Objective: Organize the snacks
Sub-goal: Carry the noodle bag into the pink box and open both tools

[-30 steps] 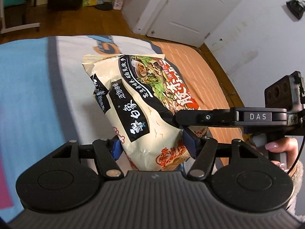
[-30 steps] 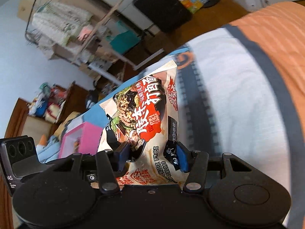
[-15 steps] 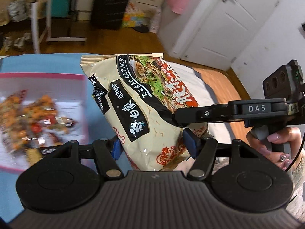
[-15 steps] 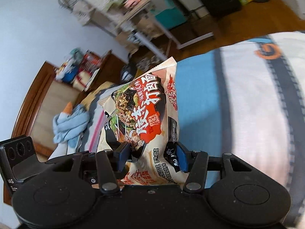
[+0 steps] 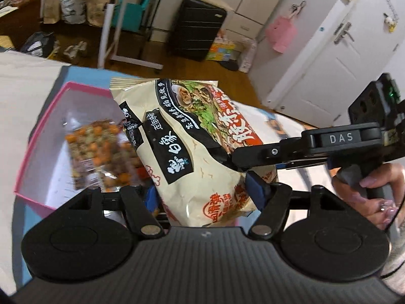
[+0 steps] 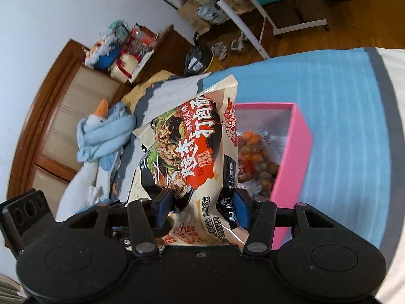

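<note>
Two black plastic grippers, each with blue pads at the fingertips (image 5: 254, 187). Behind the claw, crossed black link bars with round silver pivot screws (image 5: 262, 229), then a ribbed black body with two round discs beside it. On the right gripper (image 5: 236, 160), a white "DAS" label, a small silver screw, a green light at the rear block. Painted nails and a ring on the hand (image 5: 374, 197) at its handle.
</note>
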Demonstrator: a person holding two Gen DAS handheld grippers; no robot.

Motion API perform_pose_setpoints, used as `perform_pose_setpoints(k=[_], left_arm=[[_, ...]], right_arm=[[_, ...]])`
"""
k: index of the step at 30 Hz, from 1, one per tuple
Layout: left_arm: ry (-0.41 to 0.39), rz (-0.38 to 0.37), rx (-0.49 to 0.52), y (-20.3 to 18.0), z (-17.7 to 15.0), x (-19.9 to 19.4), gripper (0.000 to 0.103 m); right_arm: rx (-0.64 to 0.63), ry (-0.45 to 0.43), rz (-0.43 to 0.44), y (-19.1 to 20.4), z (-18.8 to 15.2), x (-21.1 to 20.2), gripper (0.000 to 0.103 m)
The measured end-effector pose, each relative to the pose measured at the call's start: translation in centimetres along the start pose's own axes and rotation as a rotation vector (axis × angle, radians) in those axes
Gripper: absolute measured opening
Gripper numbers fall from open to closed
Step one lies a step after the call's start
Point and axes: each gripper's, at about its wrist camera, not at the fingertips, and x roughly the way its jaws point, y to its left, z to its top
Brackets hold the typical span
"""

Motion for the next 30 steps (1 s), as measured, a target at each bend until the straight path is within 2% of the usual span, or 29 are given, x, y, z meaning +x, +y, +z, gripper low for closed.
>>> perform_pose_setpoints(k=[8,11,13,15,18,22,25,30], left_arm=[[0.051,0.037,0.004,2.1,0.1,2.6,0.068],[0.079,0.068,0.014,2.1,0.1,3.8,0.069],[0.113,0.087,0.016,2.1,0.3,4.9,0.071],[0.146,0.108,0.02,2.0,0.7,5.9,0.072],[0.154,0.147,0.036,1.9,0.7,6.4,0.079],[0.144,0.221,0.068,1.3,-0.1,5.7,0.082],[0.089,0.287,0.09,0.8,-0.4,4.7,0.081],[0.06,0.245,0.02,1.4,-0.7,3.8,0.081]], right_arm=[[0.081,0.012,0.009,-1.8,-0.2,3.4,0.058],[0.038,0.015,-0.009,-1.6,-0.5,4.5,0.061],[-0.003,0.018,-0.03,-1.3,-0.3,5.3,0.068],[-0.015,0.002,-0.054,-1.4,-0.3,5.5,0.069],[-0.039,-0.001,-0.044,-1.4,-0.4,5.2,0.069],[-0.044,0.005,-0.011,-1.6,-0.8,4.4,0.069],[-0.065,0.008,-0.027,-1.5,-1.4,4.0,0.069],[-0.14,0.001,-0.047,-0.9,-2.0,3.7,0.068]])
